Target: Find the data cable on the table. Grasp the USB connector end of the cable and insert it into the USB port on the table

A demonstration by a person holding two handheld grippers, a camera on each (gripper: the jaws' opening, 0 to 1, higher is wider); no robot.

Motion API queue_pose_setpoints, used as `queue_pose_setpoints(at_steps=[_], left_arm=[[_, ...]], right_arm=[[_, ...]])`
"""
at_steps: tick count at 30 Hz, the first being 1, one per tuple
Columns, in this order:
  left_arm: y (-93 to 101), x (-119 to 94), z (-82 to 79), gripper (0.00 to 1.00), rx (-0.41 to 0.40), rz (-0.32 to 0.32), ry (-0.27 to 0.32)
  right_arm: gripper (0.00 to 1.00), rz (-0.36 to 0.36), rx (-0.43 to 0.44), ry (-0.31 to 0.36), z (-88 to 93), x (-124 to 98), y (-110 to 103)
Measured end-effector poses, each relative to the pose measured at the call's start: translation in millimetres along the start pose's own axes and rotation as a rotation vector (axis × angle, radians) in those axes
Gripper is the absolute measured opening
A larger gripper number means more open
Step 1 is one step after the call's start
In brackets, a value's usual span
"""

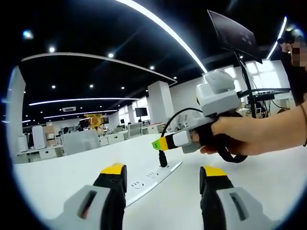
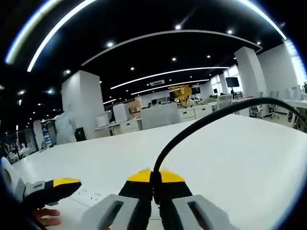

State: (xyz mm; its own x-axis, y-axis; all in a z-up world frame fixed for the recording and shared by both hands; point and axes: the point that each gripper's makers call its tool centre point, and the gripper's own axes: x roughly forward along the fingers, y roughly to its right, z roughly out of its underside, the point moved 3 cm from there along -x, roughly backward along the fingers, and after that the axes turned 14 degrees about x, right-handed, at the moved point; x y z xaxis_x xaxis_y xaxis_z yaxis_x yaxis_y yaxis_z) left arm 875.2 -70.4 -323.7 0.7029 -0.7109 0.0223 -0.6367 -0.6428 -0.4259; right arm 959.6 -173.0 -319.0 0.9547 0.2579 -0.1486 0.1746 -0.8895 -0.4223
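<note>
On the white worktop [image 1: 62, 175], the left claw [image 1: 163, 171] stands spread wide and empty, its jaws either side of the power strip [image 1: 147, 182]. The right claw [image 1: 162, 143], clamped tight on the black cable [image 1: 180, 115], holds the plug [image 1: 163, 158] upright, touching the strip's far end. Bare surface extends all round.

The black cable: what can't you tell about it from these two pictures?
1. Left gripper view: the connector meets the power strip, but it is too small to tell whether it is plugged in.
2. Right gripper view: the right gripper, shut on the cable, hides the connector beneath its jaws.
3. Right gripper view: the cable's other end is cut off at the right edge.
</note>
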Motion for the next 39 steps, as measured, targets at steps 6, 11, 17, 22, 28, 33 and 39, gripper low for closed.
queue_pose_setpoints(at_steps=[6,11,17,22,28,33,39], left_arm=[[1.4,-1.3,0.2,0.61,0.000,-0.002,-0.001],[1.9,-1.3,0.5,0.61,0.002,-0.002,-0.003],[0.5,-1.2,-0.1,0.61,-0.002,-0.006,0.000],[-1.5,-1.4,0.5,0.62,-0.005,-0.012,-0.003],[-4.5,-2.1,-1.8,0.65,-0.022,-0.026,0.013],[-8.7,-3.2,-4.6,0.69,-0.045,-0.046,0.032],[-17.1,-5.5,-5.0,0.72,-0.086,-0.088,0.041]], right_arm=[[0.06,-0.005,0.002,0.008,0.8,-1.5,0.3],[0.06,-0.003,-0.016,0.008,1.3,0.1,-0.1],[0.14,-0.017,-0.002,0.014,1.1,3.0,-4.5],[0.20,-0.024,0.023,0.013,1.1,1.8,-7.2],[0.28,-0.026,0.077,0.052,-6.7,-6.2,-6.9],[0.32,-0.029,0.084,0.078,-7.0,-15.8,-10.4],[0.40,-0.006,0.069,0.107,-4.8,-26.7,-9.5]])
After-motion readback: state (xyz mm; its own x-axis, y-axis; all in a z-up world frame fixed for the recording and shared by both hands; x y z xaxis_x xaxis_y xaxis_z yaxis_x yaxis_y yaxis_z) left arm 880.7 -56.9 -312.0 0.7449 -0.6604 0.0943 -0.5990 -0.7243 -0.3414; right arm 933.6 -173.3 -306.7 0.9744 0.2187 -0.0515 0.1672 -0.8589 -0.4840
